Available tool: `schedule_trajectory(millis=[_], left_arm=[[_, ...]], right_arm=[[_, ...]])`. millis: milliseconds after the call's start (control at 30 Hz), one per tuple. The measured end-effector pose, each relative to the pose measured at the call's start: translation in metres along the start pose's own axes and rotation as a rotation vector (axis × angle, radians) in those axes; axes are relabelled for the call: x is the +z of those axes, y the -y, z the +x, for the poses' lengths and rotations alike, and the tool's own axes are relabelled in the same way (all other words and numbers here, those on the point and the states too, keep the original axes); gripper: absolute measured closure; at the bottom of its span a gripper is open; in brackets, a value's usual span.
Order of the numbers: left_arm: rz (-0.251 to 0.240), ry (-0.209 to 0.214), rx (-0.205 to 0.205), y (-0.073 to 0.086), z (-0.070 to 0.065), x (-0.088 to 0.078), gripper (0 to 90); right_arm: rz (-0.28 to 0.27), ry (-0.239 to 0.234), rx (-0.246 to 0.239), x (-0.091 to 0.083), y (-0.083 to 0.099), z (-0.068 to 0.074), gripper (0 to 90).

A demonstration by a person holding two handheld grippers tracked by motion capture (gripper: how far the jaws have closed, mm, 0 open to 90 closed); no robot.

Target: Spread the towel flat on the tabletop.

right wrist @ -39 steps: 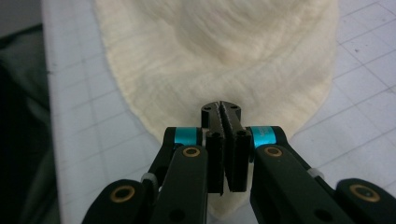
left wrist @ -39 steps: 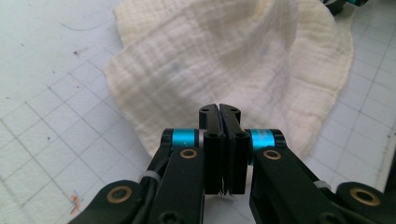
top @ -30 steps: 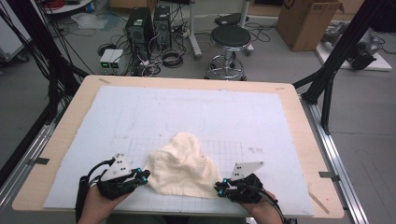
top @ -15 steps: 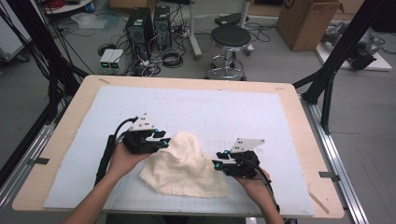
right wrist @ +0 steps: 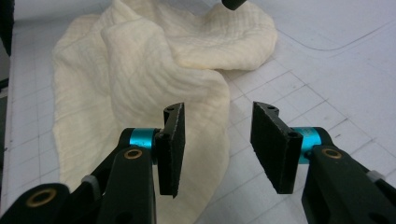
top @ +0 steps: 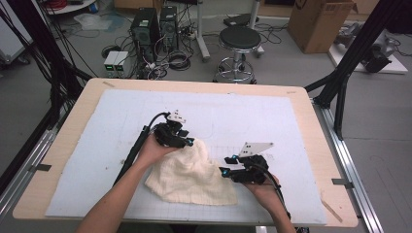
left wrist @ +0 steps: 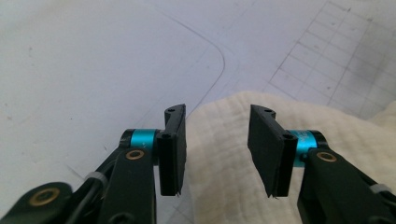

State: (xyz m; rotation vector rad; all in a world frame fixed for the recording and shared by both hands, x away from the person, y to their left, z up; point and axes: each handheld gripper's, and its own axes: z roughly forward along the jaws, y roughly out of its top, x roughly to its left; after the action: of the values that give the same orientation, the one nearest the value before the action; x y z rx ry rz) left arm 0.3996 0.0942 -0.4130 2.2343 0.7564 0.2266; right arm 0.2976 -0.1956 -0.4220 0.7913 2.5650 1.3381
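Jaws of left gripper (left wrist: 217, 149) standing parted, just been opening, cream cloth (top: 190, 174) lying beneath gap, unpinched. Right gripper (right wrist: 218, 149) jaws likewise released, just been opening, cloth edge lying under them. Cloth resting rumpled on white mat (top: 272, 116) near front of bench (top: 73, 126), probably dropped for regrasping.

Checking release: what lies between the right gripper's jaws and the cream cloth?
Bare gridded mat: in the right gripper view, the right gripper stands open beside the cream cloth, nothing between.
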Motion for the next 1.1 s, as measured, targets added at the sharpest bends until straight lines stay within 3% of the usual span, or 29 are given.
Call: schedule_trajectory(millis=[133,300,433,500,567,633,767,867,933,1000,1100], left_arm=[[0.035,0.003,-0.012,0.002,0.001,0.008,59.3],[0.091,0.002,-0.001,0.005,0.002,0.012,78.6],[0.087,-0.002,0.004,0.004,0.001,0.007,85.7],[0.072,-0.007,0.004,0.003,0.001,0.004,86.4],[0.061,-0.013,-0.001,0.002,0.002,-0.002,86.6],[0.046,-0.019,-0.005,0.002,0.003,-0.008,86.8],[-0.014,-0.043,-0.024,0.002,0.007,-0.030,86.9],[-0.068,-0.067,-0.044,0.003,0.011,-0.049,86.9],[-0.095,-0.069,-0.057,0.004,0.013,-0.060,86.9],[-0.107,-0.080,-0.057,0.009,0.011,-0.069,87.0],[-0.096,-0.089,-0.056,0.021,0.006,-0.078,87.0]], right_arm=[[0.005,-0.015,0.003,0.004,0.000,-0.003,50.8],[0.011,-0.032,0.016,0.014,-0.001,-0.007,48.3],[0.045,-0.068,0.011,0.023,0.000,-0.010,61.9],[0.077,-0.079,0.014,0.026,0.001,-0.011,76.0],[0.095,-0.088,-0.002,0.027,0.001,-0.010,84.2],[0.095,-0.087,-0.005,0.025,0.001,-0.009,86.4],[0.059,-0.040,-0.011,0.008,-0.002,-0.008,86.5],[0.040,0.048,-0.021,-0.012,-0.005,-0.006,86.5],[0.014,0.082,-0.021,-0.026,-0.006,-0.006,86.4],[0.016,0.119,-0.039,-0.036,-0.005,-0.002,86.0],[0.033,0.133,-0.049,-0.043,0.001,0.007,84.2]])
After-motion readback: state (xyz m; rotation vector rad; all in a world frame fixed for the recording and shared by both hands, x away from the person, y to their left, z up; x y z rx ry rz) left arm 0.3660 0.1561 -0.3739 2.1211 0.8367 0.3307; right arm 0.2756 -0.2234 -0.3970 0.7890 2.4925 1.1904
